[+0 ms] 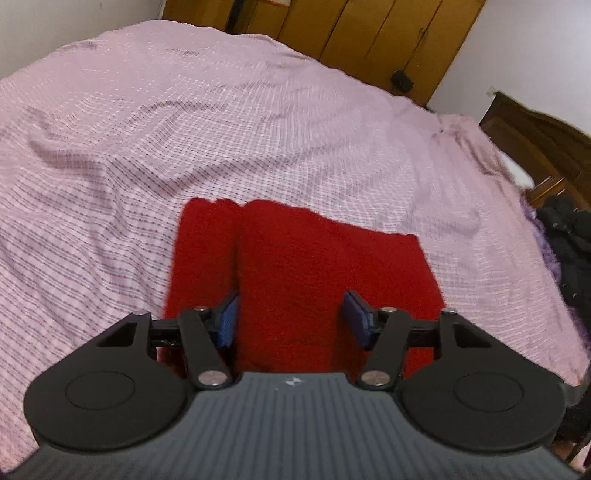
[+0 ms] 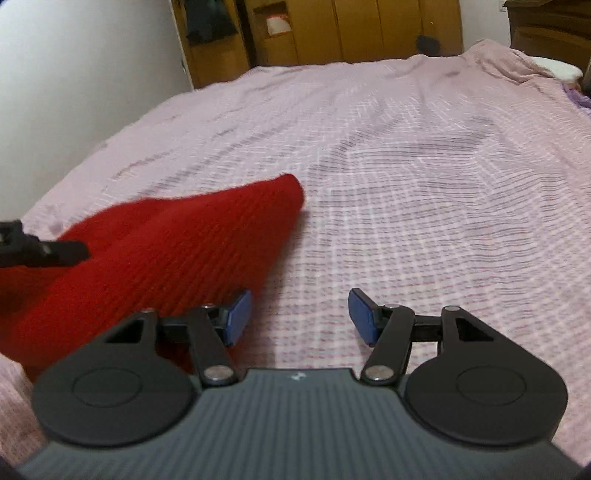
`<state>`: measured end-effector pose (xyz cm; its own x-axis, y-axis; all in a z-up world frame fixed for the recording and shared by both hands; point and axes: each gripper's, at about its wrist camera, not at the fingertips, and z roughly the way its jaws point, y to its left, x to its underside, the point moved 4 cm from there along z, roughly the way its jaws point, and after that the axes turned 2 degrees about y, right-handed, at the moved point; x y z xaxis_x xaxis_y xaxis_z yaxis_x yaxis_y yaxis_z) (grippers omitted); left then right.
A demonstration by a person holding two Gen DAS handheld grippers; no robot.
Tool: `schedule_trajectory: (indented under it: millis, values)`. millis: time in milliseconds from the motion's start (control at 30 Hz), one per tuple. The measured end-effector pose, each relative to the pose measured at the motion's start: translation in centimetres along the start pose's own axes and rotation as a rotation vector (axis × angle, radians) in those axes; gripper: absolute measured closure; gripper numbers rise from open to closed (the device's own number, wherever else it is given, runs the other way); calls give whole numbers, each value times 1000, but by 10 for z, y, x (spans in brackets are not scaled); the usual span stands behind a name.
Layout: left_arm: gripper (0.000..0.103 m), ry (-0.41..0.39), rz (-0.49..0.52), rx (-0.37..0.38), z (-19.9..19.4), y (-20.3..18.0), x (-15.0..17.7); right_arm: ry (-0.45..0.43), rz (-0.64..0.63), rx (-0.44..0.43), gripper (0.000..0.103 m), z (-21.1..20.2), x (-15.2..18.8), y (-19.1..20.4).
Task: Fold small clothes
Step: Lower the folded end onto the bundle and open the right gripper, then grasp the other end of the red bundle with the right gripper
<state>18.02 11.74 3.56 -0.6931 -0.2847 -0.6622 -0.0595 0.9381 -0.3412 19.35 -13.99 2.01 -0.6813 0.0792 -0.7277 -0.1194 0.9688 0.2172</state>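
While the red knitted garment (image 1: pixel 306 273) lies folded on the bed (image 1: pixel 184 129), both hand-held grippers hang above it with nothing clamped.

Left hand-held gripper (image 1: pixel 291 317): jaws stand partly apart. Its blue pads (image 1: pixel 227 321) sit over the near part of the garment, one at each side of a raised fold of red knit. Whether the pads touch the fabric cannot be told from the left wrist view; no pinch is visible. A dark seam or fold line runs away from the left pad, splitting the garment into a narrow strip on the left and a wider panel on the right.

Right hand-held gripper (image 2: pixel 300 317): jaws stand partly apart, with only the pink checked bedspread (image 2: pixel 406 184) showing between them. The garment's edge lies just beside its left pad (image 2: pixel 238 317), and the garment extends to the left of the right wrist view, its far corner rounded. A black part of the left hand-held gripper enters at that view's left edge, over the red fabric.

Surroundings: wooden wardrobe doors (image 1: pixel 369 33) stand beyond the bed. A wooden headboard (image 1: pixel 535 136) and dark clothing (image 1: pixel 569 251) lie at the right edge of the left wrist view.
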Motion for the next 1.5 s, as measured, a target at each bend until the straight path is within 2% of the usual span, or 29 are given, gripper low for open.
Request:
schedule_trajectory:
  millis: [33, 67, 100, 133, 167, 300, 367, 433, 600, 667, 733, 800, 900, 1000, 1100, 1133, 1200, 1267, 1300, 1333, 1400, 1500]
  values:
    - [54, -7, 16, -4, 0, 0, 1, -13, -4, -23, 51, 1, 0, 2]
    - [59, -13, 28, -2, -1, 0, 2, -21, -21, -59, 66, 1, 1, 4]
    - [72, -21, 32, 4, -4, 1, 3, -19, -33, -98, 74, 2, -2, 5]
    - [75, -32, 29, 12, -10, 3, 3, -10, -38, -135, 87, 0, -1, 9]
    - [76, -49, 27, 19, -17, 6, 4, -3, -50, -157, 92, -2, -1, 16]
    - [78, -99, 38, -31, -45, 23, 11, -43, -195, -177, 96, -16, 0, 54]
    - [78, -95, 36, -46, -49, 33, 15, -46, -232, -192, 98, -19, 0, 70]
    - [78, -94, 33, -70, -51, 43, 18, -52, -280, -166, 98, -19, 0, 84]
    - [77, -77, -10, -97, -45, 67, 25, -49, -321, -156, 98, -19, -1, 99]
    - [68, -78, -47, -98, -44, 72, 26, -41, -334, -139, 98, -15, 0, 100]
    - [44, -77, -88, -123, -44, 76, 26, -32, -320, -130, 98, -16, -2, 96]
    - [36, -78, -97, -156, -44, 76, 27, -24, -295, -129, 98, -14, -2, 91]
    - [36, -82, -112, -120, -45, 74, 28, -16, -259, -135, 98, -16, -1, 85]
    - [32, -86, -101, -52, -45, 70, 29, -16, -241, -134, 98, -16, -2, 84]
    - [31, -81, -45, -74, -43, 63, 31, -17, -205, -129, 97, -16, -3, 79]
    - [30, -77, -29, -81, -41, 63, 31, -16, -194, -131, 96, -17, -4, 76]
    - [30, -65, -34, -81, -38, 64, 32, -6, -156, -142, 82, -22, -5, 66]
    - [29, -61, -49, -80, -38, 67, 33, -6, -110, -129, 41, -28, -5, 53]
    - [29, -60, -51, -79, -38, 67, 33, -5, -90, -123, 35, -30, -5, 45]
    - [29, -60, -49, -80, -38, 67, 33, 2, -64, -138, 31, -32, -5, 37]
    - [29, -61, -48, -85, -40, 68, 33, 36, 11, -197, 31, -34, -5, 24]
    - [29, -57, -58, -86, -42, 69, 34, 92, 221, -356, 19, -33, -2, 4]
